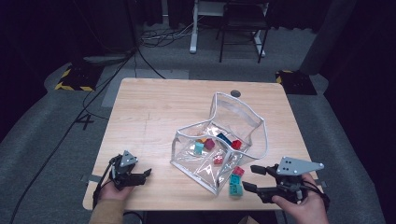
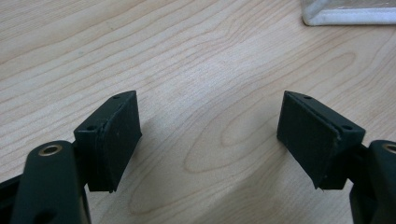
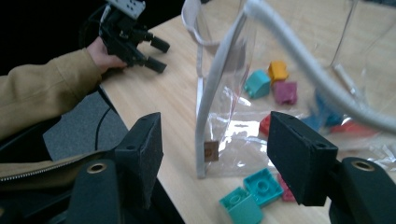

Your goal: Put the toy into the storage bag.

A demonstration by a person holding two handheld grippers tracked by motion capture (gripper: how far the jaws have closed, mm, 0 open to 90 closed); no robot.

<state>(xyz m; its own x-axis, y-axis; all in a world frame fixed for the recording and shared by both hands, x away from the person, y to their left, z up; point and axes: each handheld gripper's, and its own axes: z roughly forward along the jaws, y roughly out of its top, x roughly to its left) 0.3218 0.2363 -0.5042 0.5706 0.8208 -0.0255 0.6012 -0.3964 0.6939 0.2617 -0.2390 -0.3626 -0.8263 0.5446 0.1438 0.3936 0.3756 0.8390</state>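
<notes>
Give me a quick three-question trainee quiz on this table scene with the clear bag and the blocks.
1. True or false: the right gripper is clamped on a block.
2. Which blocks lie outside the clear bag, nearest the right gripper? A) two teal blocks and a red block B) three yellow ones C) one blue one
3. What lies between the left gripper pads?

Key:
1. False; its jaws stand open, nothing between them.
2. A
3. Bare table, nothing held.
</notes>
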